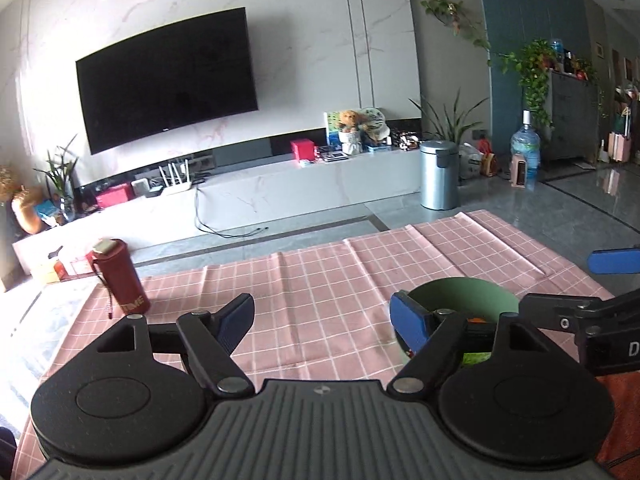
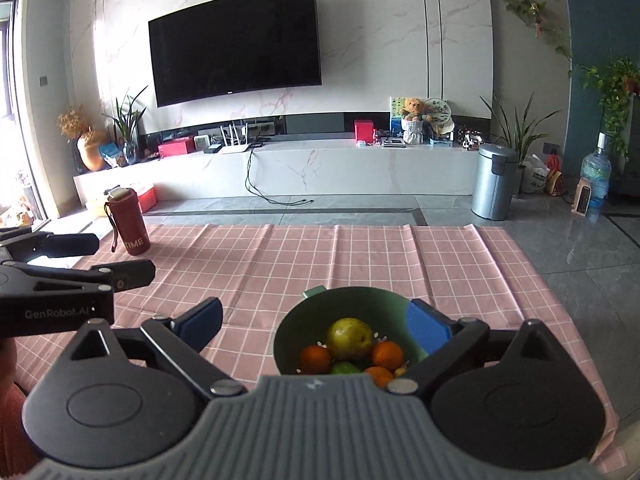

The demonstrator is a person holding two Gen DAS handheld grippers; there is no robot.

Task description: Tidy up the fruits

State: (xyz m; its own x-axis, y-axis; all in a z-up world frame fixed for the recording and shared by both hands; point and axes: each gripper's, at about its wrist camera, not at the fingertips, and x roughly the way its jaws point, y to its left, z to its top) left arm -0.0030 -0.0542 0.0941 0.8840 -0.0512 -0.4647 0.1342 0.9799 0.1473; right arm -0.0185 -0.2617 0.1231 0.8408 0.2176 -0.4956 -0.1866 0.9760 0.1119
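A: Nearest us, our right gripper (image 2: 316,328) stands spread wide with nothing pinched, and our left gripper (image 1: 326,316) is spread just as wide and empty.

B: Just past our right fingers we see the green bowl (image 2: 320,312) on the pink checked cloth (image 2: 360,256), holding a yellow-green pear (image 2: 350,338), oranges (image 2: 387,354) and something green.

A: Farther left on the cloth stands our red bottle (image 2: 129,224). Beyond, we see the television (image 2: 234,42).

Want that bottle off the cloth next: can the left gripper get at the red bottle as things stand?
Probably yes. The left gripper is open and empty, and only bare checked cloth lies between it and the upright red bottle; the green bowl sits off to the other side.
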